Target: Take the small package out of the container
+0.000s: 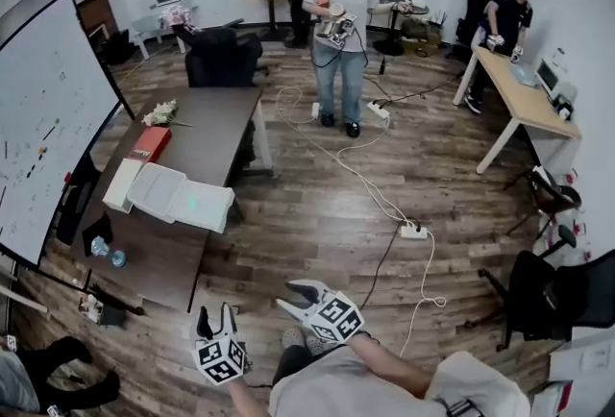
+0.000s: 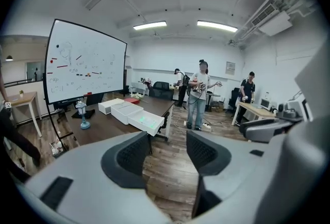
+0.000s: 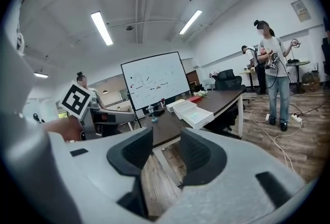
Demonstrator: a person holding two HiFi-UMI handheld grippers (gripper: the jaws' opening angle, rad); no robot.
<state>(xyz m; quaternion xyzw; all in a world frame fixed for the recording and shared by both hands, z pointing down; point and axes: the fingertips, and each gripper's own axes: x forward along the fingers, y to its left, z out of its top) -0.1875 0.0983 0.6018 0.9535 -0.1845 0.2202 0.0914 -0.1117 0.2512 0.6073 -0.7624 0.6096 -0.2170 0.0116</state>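
The left tool and right tool are held empty, dark textured pads parted, over wood-plank floor, while the flat white container is seen well apart on the dark desk, its package not discernible.

The boxes are set on the table, which is flanked on the left by the whiteboard; a person is seen standing beyond it, to the right.
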